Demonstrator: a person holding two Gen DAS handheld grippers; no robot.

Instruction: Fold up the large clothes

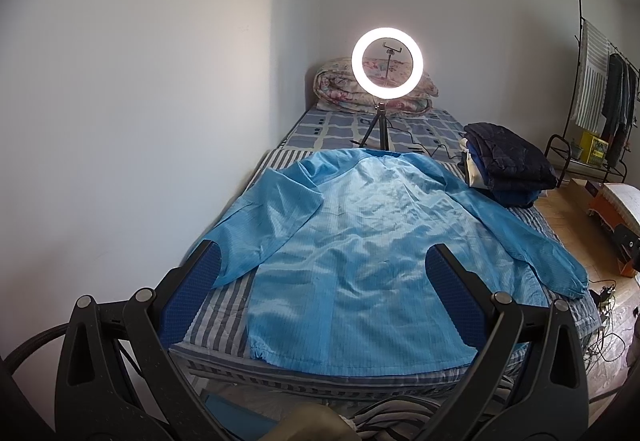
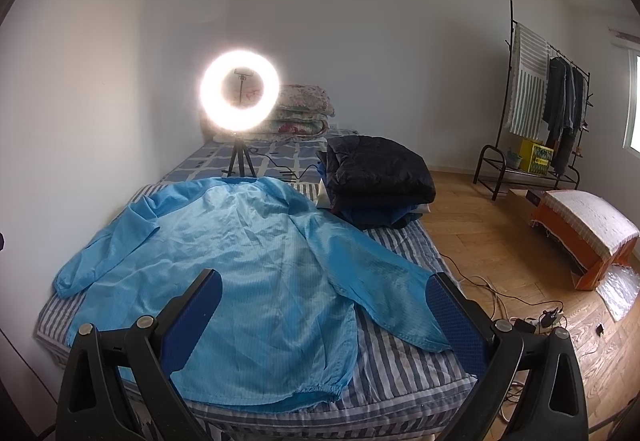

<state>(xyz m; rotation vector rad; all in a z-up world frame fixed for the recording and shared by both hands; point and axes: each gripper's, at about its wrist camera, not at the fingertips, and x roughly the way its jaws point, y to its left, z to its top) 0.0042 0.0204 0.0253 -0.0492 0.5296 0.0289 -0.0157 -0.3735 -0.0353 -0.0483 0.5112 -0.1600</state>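
Nearest, the left claw point(image 1: 324, 261) and right claw point(image 2: 324, 285) both hang released, jaws spread wide and empty, above the near end of the bed point(image 2: 400, 373). On the bed's striped cover the light blue jacket point(image 1: 360, 241) lies flat with sleeves spread. Beyond it a stack of folded dark clothes point(image 2: 380, 177) sits at the bed's right edge, and further back a lit ring light point(image 1: 387, 61) stands on the bed.
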